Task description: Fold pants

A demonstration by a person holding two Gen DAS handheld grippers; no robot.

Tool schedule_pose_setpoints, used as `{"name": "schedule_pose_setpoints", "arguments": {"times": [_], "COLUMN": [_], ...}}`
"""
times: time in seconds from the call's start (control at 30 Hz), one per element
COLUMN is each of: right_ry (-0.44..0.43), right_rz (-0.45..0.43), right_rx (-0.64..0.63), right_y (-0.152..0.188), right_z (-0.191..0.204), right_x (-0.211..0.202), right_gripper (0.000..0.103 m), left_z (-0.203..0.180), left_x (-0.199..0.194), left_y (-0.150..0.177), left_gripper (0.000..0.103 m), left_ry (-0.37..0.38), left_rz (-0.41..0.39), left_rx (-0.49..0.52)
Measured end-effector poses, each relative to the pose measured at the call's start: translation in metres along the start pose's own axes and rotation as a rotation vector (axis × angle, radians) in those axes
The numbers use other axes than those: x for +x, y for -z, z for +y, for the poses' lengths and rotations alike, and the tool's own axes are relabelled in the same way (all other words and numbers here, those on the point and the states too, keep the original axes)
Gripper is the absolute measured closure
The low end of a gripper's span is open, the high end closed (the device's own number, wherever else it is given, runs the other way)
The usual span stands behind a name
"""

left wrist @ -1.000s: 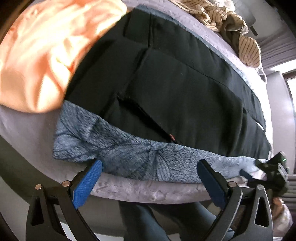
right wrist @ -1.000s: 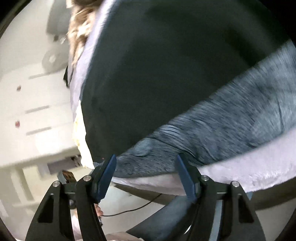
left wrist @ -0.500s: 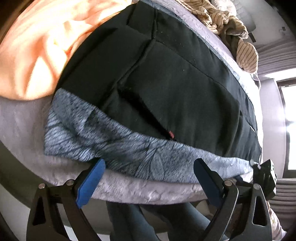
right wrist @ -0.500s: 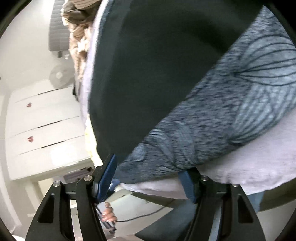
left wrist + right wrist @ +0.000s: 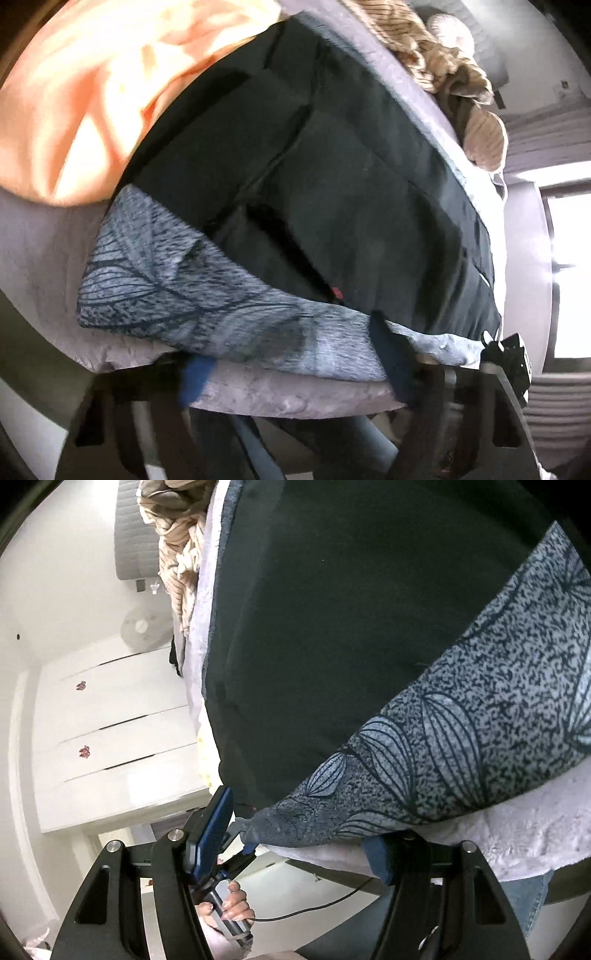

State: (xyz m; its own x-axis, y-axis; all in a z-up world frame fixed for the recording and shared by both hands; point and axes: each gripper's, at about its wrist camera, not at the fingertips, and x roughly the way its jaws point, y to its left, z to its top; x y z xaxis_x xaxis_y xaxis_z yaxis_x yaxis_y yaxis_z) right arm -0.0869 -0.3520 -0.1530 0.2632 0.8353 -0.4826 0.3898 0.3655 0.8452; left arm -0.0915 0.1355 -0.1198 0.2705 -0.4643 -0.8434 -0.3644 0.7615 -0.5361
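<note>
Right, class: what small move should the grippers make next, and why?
Probably finish closing both: the left gripper and right gripper have just been closing, with the near edge of the grey patterned fabric between their pads, lying on the bed.

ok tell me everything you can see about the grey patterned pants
The grey patterned pants are mottled blue-grey knit with dark line-drawn leaf shapes. They lie flat along the near edge of the pale plush cover, with the black garment overlapping their far side. The left gripper has just been closing on the near hem, which lies between its jaws; the right gripper straddles one end.
</note>
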Motion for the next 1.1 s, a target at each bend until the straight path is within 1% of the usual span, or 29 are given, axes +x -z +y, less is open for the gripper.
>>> {"name": "schedule_pose_setpoints", "arguments": {"times": [0.03,0.07,0.1,0.13,0.2,0.3,0.4,0.5,0.57,0.67,0.7,0.73,0.8,0.83,0.87,0.9,0.93,1.0,1.03,1.07,1.1], "right_ry": [0.01,0.035,0.06,0.079,0.076,0.063,0.075,0.064,0.053,0.076,0.093,0.117,0.14,0.159,0.171,0.187,0.205,0.243,0.262,0.288,0.297], "right_rz": [-0.003,-0.01,-0.016,-0.021,-0.027,-0.033,-0.016,-0.004,0.002,0.03,0.042,0.054,0.066,0.067,0.068,0.069,0.071,0.071,0.071,0.07,0.07], "right_rx": [0.014,0.029,0.034,0.028,-0.019,-0.104,-0.217,-0.317,-0.358,-0.392,-0.406,-0.414,-0.408,-0.4,-0.392,-0.379,-0.364,-0.35,-0.353,-0.362,-0.37], "right_y": [-0.001,-0.001,-0.002,-0.001,0.002,-0.002,-0.024,-0.056,-0.089,-0.137,-0.153,-0.172,-0.206,-0.225,-0.237,-0.25,-0.263,-0.277,-0.28,-0.281,-0.281], "right_z": [-0.003,-0.006,-0.008,-0.007,0.005,0.039,0.082,0.124,0.151,0.174,0.178,0.182,0.185,0.183,0.182,0.176,0.169,0.158,0.155,0.155,0.158], "right_x": [0.0,-0.001,-0.002,-0.004,-0.012,-0.025,-0.031,-0.037,-0.037,-0.02,-0.013,0.0,0.023,0.037,0.046,0.058,0.071,0.087,0.093,0.099,0.1], "right_gripper": [0.051,0.078,0.095,0.095,0.096,0.096,0.096,0.096,0.096,0.096,0.096,0.096,0.095,0.095,0.095,0.095,0.093,0.091,0.091,0.088,0.079], "left_z": [0.004,0.01,0.014,0.013,-0.003,-0.029,-0.066,-0.092,-0.113,-0.137,-0.143,-0.141,-0.147,-0.147,-0.145,-0.141,-0.135,-0.12,-0.117,-0.115,-0.116], "left_x": [0.005,0.009,0.009,0.006,-0.01,-0.031,-0.051,-0.063,-0.061,-0.045,-0.036,-0.031,-0.006,0.007,0.018,0.03,0.039,0.054,0.054,0.051,0.043], "left_y": [-0.001,-0.002,-0.003,-0.004,-0.007,-0.015,-0.042,-0.069,-0.097,-0.139,-0.155,-0.163,-0.189,-0.202,-0.212,-0.221,-0.226,-0.233,-0.233,-0.231,-0.227], "left_gripper": [0.071,0.079,0.081,0.086,0.086,0.086,0.086,0.086,0.086,0.086,0.086,0.083,0.071,0.057,0.039,0.032,0.03,0.03,0.03,0.03,0.03], "left_ry": [0.004,0.015,0.027,0.028,0.008,0.007,0.034,0.048,0.047,-0.009,-0.045,-0.074,-0.158,-0.206,-0.256,-0.323,-0.351,-0.371,-0.375,-0.375,-0.387], "left_rz": [0.012,0.027,0.026,0.023,0.0,-0.044,-0.125,-0.198,-0.246,-0.31,-0.327,-0.334,-0.349,-0.358,-0.371,-0.386,-0.391,-0.367,-0.366,-0.374,-0.39], "left_rx": [-0.011,-0.033,-0.056,-0.06,-0.012,0.039,0.075,0.107,0.127,0.17,0.181,0.187,0.19,0.191,0.182,0.16,0.141,0.078,0.06,0.05,0.05]}}
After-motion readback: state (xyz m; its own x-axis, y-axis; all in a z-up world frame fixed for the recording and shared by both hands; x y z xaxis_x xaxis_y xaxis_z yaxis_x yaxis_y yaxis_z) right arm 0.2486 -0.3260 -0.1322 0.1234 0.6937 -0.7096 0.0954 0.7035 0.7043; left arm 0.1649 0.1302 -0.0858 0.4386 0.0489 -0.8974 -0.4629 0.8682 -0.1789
